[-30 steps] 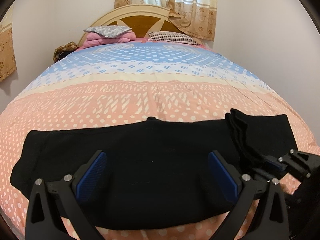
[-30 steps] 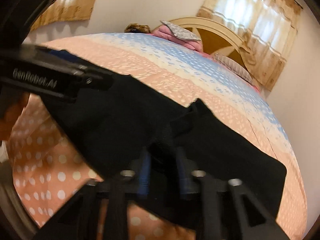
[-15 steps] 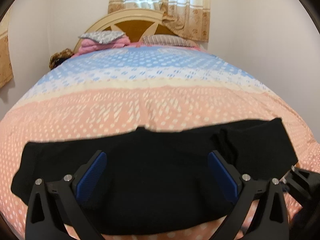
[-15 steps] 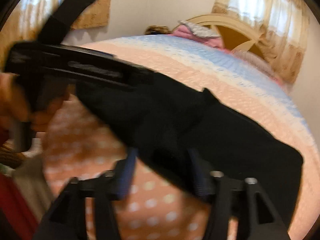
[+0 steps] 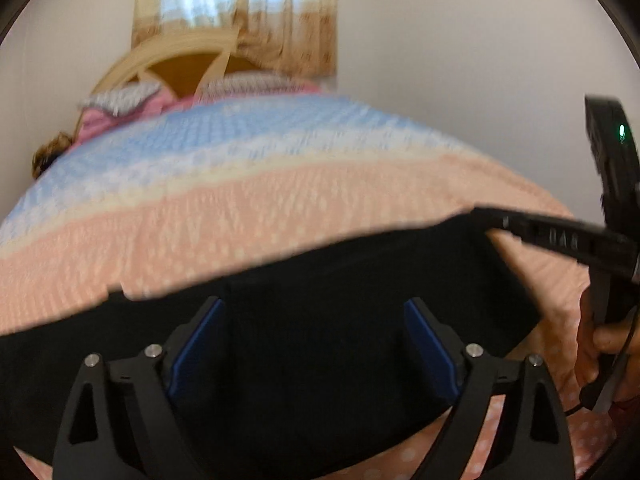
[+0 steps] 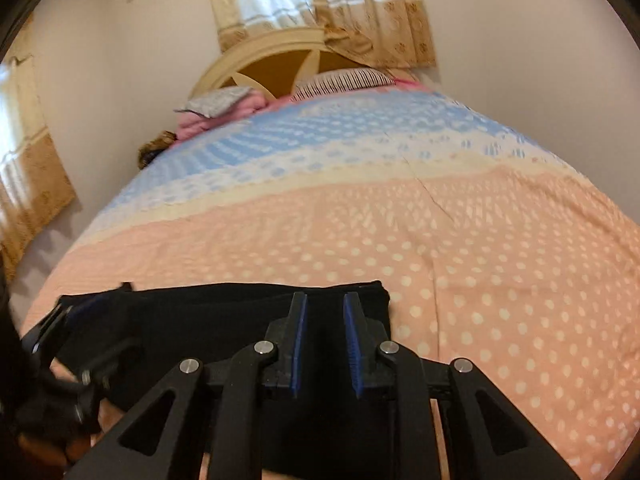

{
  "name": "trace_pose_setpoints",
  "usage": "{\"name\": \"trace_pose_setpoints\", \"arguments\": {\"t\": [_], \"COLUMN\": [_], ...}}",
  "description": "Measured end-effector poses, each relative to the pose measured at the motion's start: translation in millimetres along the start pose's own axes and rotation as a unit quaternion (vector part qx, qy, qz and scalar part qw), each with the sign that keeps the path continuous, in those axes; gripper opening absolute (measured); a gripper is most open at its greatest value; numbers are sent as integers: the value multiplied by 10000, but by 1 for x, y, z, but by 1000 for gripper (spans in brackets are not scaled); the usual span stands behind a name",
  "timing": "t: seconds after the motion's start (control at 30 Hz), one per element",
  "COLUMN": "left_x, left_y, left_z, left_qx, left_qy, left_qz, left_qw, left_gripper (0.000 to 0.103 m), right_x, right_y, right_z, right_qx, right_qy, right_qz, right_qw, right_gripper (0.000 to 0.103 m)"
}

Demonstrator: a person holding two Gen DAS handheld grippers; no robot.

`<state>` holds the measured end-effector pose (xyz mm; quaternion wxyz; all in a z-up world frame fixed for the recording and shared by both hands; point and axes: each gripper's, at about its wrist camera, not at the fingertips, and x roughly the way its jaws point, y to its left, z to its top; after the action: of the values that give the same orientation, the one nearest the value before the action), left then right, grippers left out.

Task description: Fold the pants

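Black pants lie flat across the near end of the bed, a long band running left to right. My left gripper is wide open just above the cloth and holds nothing. In the right wrist view the pants end in a squared edge just right of my right gripper. Its blue pads stand a narrow gap apart over that end, with nothing between them. The right gripper also shows at the right of the left wrist view, held in a hand.
The bed's pink and blue dotted cover stretches away to a curved headboard with pillows and folded pink bedding. Walls stand close on both sides. A curtain hangs behind the headboard.
The right gripper let go of the pants' folded end, opened slightly and swung round to face the headboard. The raised fold now lies flat. The left gripper tilted and stayed open.
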<state>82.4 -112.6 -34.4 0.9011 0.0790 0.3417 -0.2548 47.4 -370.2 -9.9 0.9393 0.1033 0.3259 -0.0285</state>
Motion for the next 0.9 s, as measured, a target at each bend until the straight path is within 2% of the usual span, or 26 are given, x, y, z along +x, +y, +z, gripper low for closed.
{"name": "trace_pose_setpoints", "arguments": {"t": [0.07,0.13,0.27,0.4,0.5,0.6,0.7,0.77,0.83,0.9], "left_x": [15,19,15,-1,-24,-51,-72,-87,-101,-111], "left_y": [11,25,26,33,60,108,169,213,250,276], "left_z": [-10,-16,-13,-10,-10,-21,-35,-47,-58,-70], "left_qx": [-138,-394,-369,-463,-571,-857,-1357,-1833,-2251,-2536], "left_qy": [298,343,318,370,181,-2,-80,-141,-198,-263], "left_qz": [195,65,99,40,140,678,1457,1967,2485,2827], "left_qw": [9993,9986,9988,9982,9981,9940,9800,9631,9419,9247], "left_gripper": [91,92,93,93,93,96,96,97,96,97], "right_x": [24,52,59,54,33,7,-6,-13,-12,-8], "right_y": [-6,-15,-20,-13,-14,2,36,76,112,146], "right_z": [-4,-8,-11,-14,-15,-13,-17,-24,-32,-40], "right_qx": [230,540,753,527,564,533,209,-69,-446,-829], "right_qy": [171,504,427,187,-132,-524,-577,-557,-461,-398], "right_qz": [-105,-29,135,47,81,350,542,943,1139,1222], "right_qw": [9995,9973,9962,9984,9983,9966,9966,9940,9914,9882], "right_gripper": [20,20,20,20,22,22,22,22,25,25]}}
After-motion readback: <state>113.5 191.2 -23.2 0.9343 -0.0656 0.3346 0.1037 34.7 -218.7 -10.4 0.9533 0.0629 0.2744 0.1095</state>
